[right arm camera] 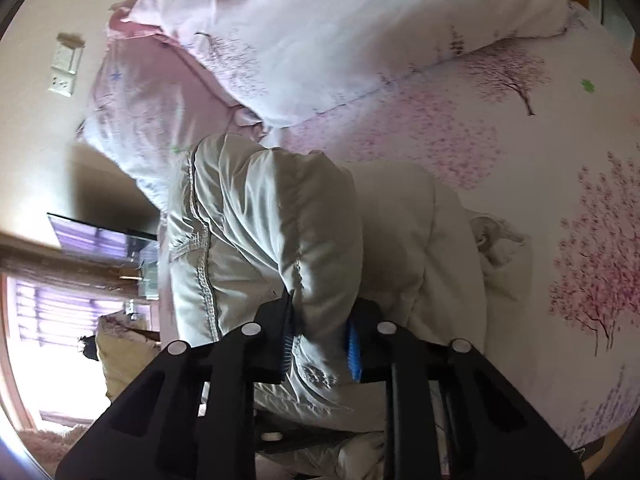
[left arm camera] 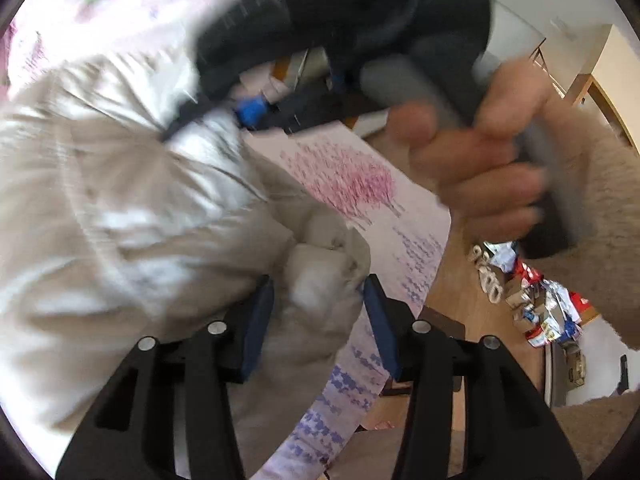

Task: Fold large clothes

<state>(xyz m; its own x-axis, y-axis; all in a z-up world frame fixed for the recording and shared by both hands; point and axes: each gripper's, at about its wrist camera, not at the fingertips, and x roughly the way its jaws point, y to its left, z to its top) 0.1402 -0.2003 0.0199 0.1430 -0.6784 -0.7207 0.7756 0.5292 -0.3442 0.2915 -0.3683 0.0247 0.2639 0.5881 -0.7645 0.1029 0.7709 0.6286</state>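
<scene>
We see a bed covered by a white sheet [right arm camera: 500,152] printed with pink blossom trees, and two pale pink pillows [right arm camera: 280,40] lying at its head. Beside it a beige wall [right arm camera: 36,128] carries a white socket plate [right arm camera: 64,72]. Bright daylight comes through a window [right arm camera: 48,320]. The wooden floor [left arm camera: 464,288] holds a scatter of colourful packets [left arm camera: 544,312].

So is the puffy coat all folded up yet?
Not yet. The coat is bunched on the flowery bed sheet, partly doubled over. The right gripper pinches a fold; the left gripper straddles another bunch. Flattening and tidy folding remain.
</scene>
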